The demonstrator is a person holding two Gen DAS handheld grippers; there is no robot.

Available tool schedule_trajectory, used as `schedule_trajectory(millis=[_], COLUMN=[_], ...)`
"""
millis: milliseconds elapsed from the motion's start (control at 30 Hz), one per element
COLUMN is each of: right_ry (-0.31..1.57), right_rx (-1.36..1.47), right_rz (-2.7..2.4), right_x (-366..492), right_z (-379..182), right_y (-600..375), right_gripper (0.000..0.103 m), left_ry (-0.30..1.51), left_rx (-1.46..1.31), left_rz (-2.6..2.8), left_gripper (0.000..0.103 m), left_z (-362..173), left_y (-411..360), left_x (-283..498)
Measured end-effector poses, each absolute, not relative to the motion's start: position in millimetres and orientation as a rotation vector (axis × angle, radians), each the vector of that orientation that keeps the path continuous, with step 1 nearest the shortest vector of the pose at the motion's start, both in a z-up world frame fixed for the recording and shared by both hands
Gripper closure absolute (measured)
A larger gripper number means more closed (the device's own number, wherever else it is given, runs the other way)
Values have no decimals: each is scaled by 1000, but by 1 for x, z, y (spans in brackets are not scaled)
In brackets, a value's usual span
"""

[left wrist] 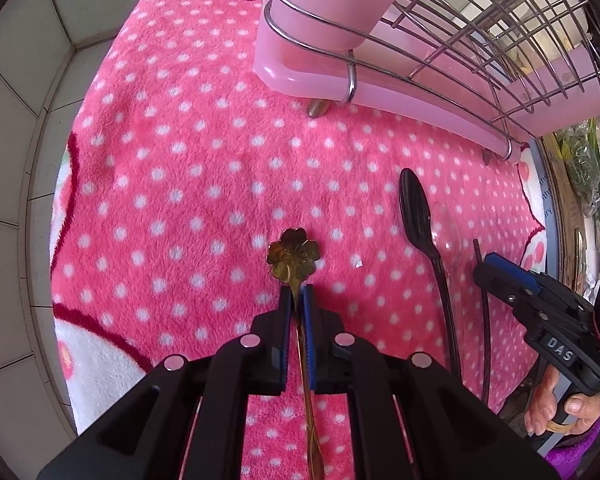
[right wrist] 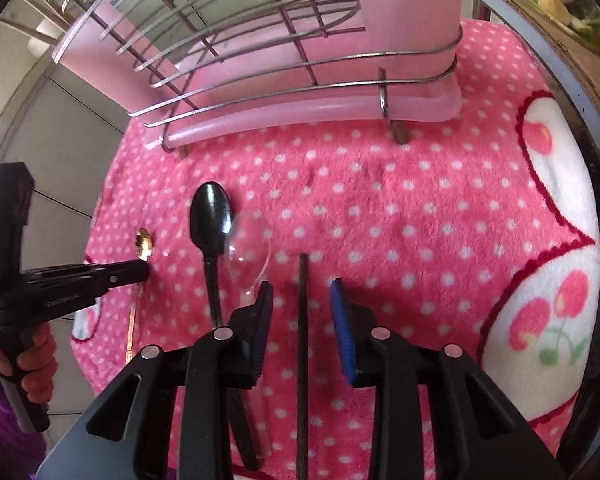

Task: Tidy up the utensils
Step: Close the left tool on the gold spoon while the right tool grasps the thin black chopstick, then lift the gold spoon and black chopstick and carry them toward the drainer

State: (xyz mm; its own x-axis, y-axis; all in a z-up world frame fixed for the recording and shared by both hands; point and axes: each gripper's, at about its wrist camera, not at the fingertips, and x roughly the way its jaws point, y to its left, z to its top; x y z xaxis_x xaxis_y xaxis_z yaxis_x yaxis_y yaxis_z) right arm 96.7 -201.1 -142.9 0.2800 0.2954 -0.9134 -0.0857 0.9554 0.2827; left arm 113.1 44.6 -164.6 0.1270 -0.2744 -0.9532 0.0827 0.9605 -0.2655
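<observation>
Your left gripper point(left wrist: 296, 292) has its jaws clamped on the gold spoon point(left wrist: 294, 256); your right gripper point(right wrist: 302, 300) stands open astride the dark chopstick point(right wrist: 302, 344).

The gold spoon's long axis runs near to far, its flower-shaped bowl pointing away from you toward the rack. To its right, the glossy black plastic spoon point(right wrist: 210, 216), the clear spoon point(right wrist: 250, 240) and the thin chopstick lie roughly parallel, bowls far. All rest on a fluffy pink white-dotted blanket point(left wrist: 188, 168) over the desk, beside a tiled wall point(left wrist: 16, 92). At the far edge stands a wire rack point(right wrist: 260, 60) on a pale pink plastic tray point(left wrist: 300, 72).
</observation>
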Motion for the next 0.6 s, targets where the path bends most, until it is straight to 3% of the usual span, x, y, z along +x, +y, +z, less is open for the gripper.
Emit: schedule_trajectory(millis=[100,300,433,600], right_ry=[1212,1146,1140,1074], right_rx=[118,80,200,256], right_rz=[234,209,253,282], right_x=[93,85,82,77], right_z=[-146,-149,-140,-122], right_y=[-187,-181,-207,-219], right_gripper=[74,98,98,98], left_ry=[1419,1440,1416,1344], left_rx=[-133,-101,-74,-98], left_rz=[-234,-181,-189,-192], left_gripper=[97,91,99,100], left_z=[-163,-159,-156,-141], left_y=[37,21,18,26], left_x=[109,109,107,102])
